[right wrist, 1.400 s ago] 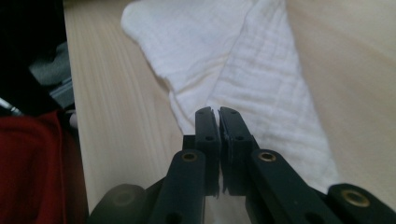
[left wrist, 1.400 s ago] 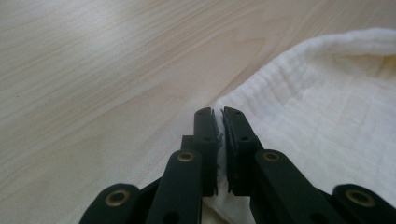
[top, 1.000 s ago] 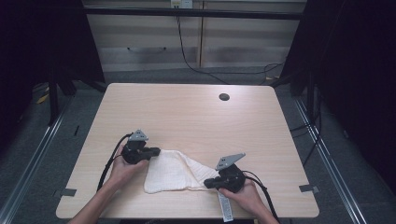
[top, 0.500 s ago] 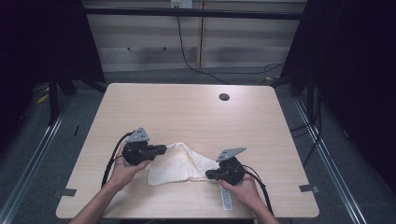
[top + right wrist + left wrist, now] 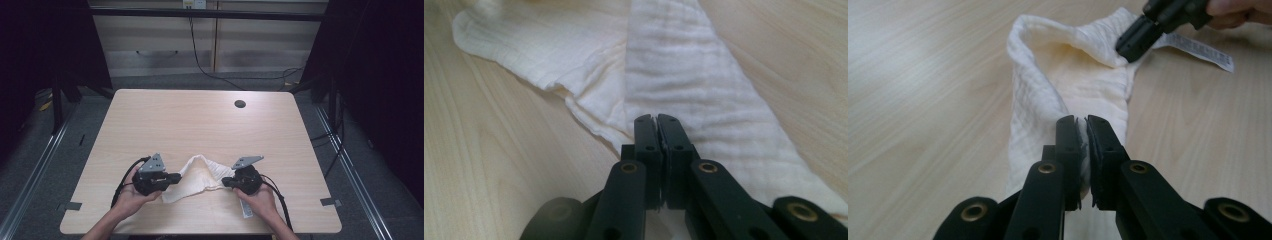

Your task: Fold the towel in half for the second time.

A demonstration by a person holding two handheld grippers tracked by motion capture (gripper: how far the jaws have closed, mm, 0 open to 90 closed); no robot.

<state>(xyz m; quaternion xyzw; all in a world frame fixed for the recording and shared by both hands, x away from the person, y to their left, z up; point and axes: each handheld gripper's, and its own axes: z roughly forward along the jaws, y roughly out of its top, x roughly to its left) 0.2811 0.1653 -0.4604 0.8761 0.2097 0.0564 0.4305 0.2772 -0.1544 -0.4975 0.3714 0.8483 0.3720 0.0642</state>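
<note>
With the left gripper (image 5: 176, 178) and right gripper (image 5: 226, 182) each clamped on the white cloth (image 5: 198, 176) at lower centre, keep both grips firm and move the corners evenly so the fold stays aligned.

Crinkled white cotton cloth (image 5: 200, 175) on matt wood-grain table (image 5: 200, 120).

The tongs (image 5: 656, 120) clamp, seemingly, a thin edge of the white cloth (image 5: 684, 75) on the table (image 5: 484, 150).
</note>
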